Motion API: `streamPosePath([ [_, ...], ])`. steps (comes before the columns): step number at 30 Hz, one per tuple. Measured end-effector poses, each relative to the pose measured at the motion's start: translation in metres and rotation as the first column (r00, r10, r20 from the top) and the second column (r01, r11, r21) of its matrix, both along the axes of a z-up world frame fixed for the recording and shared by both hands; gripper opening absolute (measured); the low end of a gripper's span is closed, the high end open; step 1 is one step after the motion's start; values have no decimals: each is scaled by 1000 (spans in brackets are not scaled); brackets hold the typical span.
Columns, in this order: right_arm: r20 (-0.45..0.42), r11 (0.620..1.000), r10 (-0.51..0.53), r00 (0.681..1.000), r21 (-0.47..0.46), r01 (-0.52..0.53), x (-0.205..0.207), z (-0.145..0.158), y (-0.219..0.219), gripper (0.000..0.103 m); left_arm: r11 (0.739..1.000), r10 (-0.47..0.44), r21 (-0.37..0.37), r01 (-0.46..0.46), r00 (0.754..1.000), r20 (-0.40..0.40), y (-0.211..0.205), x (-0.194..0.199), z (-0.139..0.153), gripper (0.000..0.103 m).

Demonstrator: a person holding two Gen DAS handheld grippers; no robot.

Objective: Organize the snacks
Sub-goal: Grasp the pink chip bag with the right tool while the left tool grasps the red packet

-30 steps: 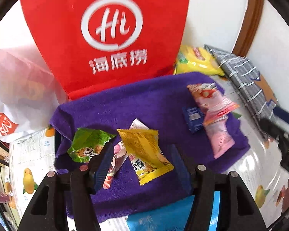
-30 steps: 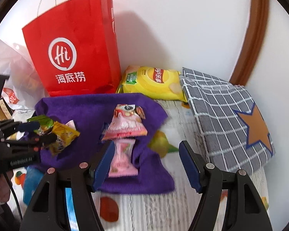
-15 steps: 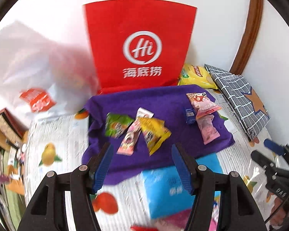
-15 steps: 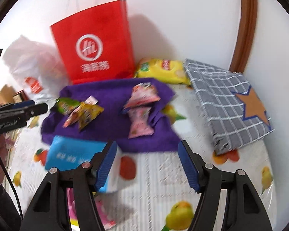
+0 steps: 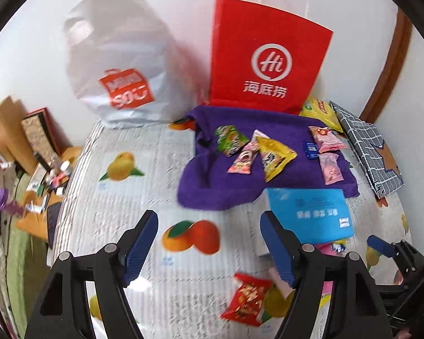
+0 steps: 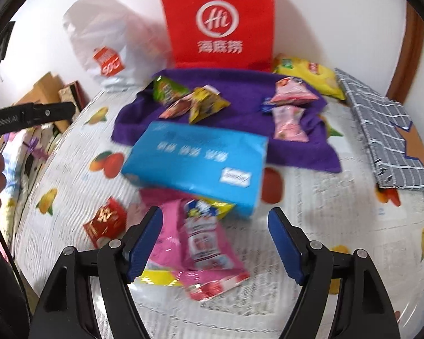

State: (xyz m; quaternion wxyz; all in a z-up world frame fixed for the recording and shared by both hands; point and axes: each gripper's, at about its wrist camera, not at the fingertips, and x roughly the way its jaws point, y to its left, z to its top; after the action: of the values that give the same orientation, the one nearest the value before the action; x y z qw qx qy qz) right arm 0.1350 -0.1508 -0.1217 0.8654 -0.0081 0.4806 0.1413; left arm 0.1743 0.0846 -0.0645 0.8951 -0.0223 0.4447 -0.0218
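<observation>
A purple towel (image 5: 212,192) carries a green packet (image 5: 229,139), a yellow packet (image 5: 274,155), a striped pink packet (image 5: 244,159) and two pink packets (image 5: 328,141). In front of the towel lies a blue box (image 5: 311,212), and a red packet (image 5: 247,299) sits nearer me. My left gripper (image 5: 209,226) hangs over the fruit-print tablecloth, its jaws opening with nothing between them. My right gripper (image 6: 214,220) hovers above a pile of pink packets (image 6: 203,243) in front of the blue box (image 6: 195,161). Its jaws are opening and its pads touch nothing.
A red paper bag (image 5: 268,56) and a white plastic bag (image 5: 118,73) stand against the wall behind the towel. A yellow chip bag (image 6: 308,76) and a grey checked pouch (image 6: 387,130) lie at the right. Clutter sits past the table's left edge (image 5: 42,169).
Both grippers have pulled back from the towel, so the blue box, the red packet and the pink pile have come into view. Both pairs of jaws stand wider than before.
</observation>
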Motion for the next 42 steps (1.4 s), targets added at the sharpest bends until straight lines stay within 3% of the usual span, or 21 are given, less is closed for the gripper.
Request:
streamPosePath([
  [13, -37, 995, 57, 998, -79, -60, 2, -39, 33, 76, 999, 42, -10, -42, 999, -26, 34, -25, -20, 73],
  [15, -27, 995, 62, 998, -80, -64, 0, -39, 34, 72, 999, 36, -12, -37, 999, -34, 32, -26, -26, 73],
  [20, -6, 997, 61, 998, -44, -61, -9, -30, 25, 60, 1000, 0, -4, 0, 998, -64, 22, -28, -42, 73],
  [31, 74, 999, -22, 997, 25, 21, -35, 0, -13, 59, 995, -96, 9, 98, 984, -151, -15, -38, -85, 73],
  [40, 90, 991, -133, 987, 34, 131, -38, 2, -61, 59, 988, -145, 24, 153, 966, -215, -46, -45, -110, 72],
  [42, 87, 988, -150, 985, 39, 147, -39, 1, -68, 59, 986, -153, 31, 164, 962, -224, -53, -46, -114, 67],
])
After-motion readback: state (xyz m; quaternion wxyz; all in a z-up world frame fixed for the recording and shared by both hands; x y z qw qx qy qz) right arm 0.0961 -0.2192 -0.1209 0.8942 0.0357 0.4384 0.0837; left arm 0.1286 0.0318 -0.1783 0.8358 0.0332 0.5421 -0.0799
